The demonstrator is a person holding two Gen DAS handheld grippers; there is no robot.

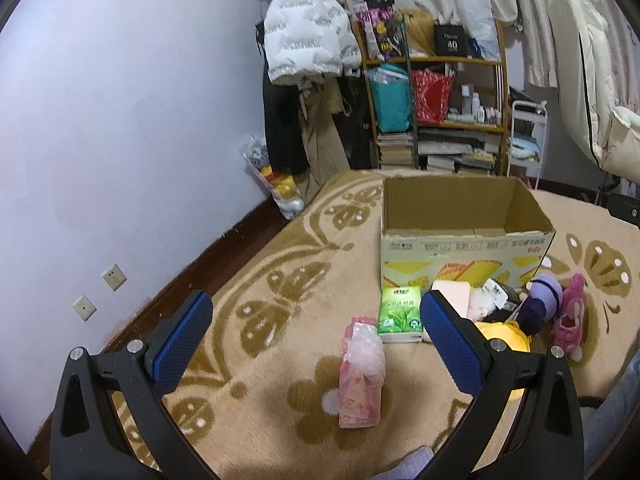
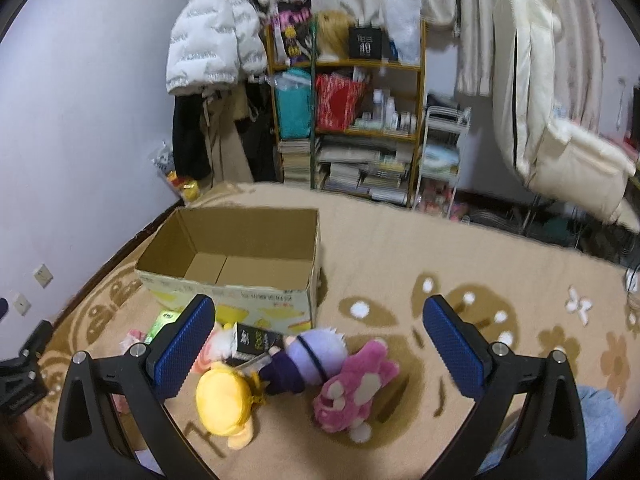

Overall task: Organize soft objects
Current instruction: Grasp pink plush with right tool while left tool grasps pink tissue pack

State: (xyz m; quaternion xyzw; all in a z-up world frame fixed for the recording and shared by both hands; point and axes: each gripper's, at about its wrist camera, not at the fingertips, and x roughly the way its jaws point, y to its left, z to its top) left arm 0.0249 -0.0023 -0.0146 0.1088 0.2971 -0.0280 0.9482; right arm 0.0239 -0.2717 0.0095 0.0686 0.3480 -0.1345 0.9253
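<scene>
An empty open cardboard box (image 1: 466, 240) (image 2: 236, 276) stands on the patterned blanket. In front of it lie a green tissue pack (image 1: 401, 314), a pink tissue pack (image 1: 362, 372), a yellow plush (image 2: 226, 398), a purple-haired doll (image 2: 308, 360) and a pink plush bear (image 2: 354, 386). My left gripper (image 1: 316, 320) is open and empty, hovering above the pink tissue pack. My right gripper (image 2: 318, 324) is open and empty, above the plush toys. The purple doll (image 1: 538, 300) and the pink bear (image 1: 570, 316) also show in the left wrist view.
A beige blanket with brown flower pattern (image 2: 440, 280) covers the bed. A wall (image 1: 120, 120) runs along the left. A cluttered shelf (image 1: 436, 92), hanging jackets (image 1: 304, 36) and a white rack (image 2: 440, 152) stand beyond the bed. A black box (image 2: 256, 340) lies among the toys.
</scene>
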